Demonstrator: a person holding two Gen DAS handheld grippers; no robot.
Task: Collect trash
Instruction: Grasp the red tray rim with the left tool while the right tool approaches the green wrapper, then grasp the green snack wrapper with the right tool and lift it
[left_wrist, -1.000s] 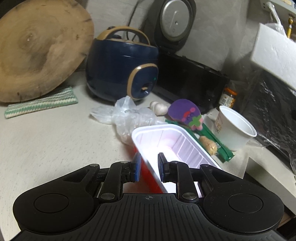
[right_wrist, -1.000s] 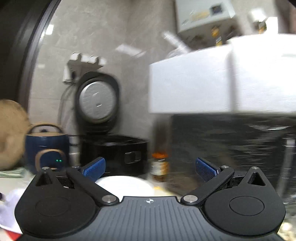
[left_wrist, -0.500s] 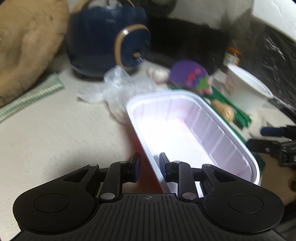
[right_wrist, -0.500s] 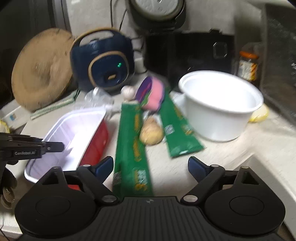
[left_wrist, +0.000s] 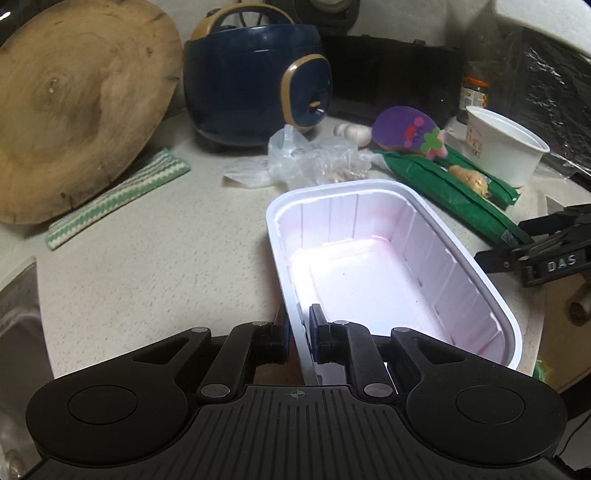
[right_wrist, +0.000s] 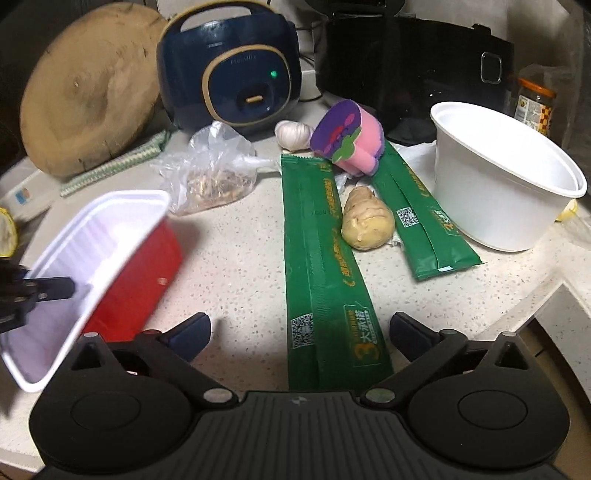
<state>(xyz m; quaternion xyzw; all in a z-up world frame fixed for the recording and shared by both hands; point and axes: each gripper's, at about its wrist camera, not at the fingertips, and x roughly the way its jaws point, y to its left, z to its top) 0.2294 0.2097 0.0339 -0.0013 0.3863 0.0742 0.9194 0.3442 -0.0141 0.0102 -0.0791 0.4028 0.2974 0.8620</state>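
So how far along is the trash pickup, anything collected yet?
Early stage. Done: nothing sits in the tray; it is empty. In hand: the left tool has just closed on the tray's rim, and the open right tool hangs over the near green wrapper. Left: both wrappers, the second by the white bowl, and the plastic bag.

Right claw (right_wrist: 299, 332) spread wide over green wrapper (right_wrist: 325, 273); red tray (right_wrist: 110, 254) tilted at left.
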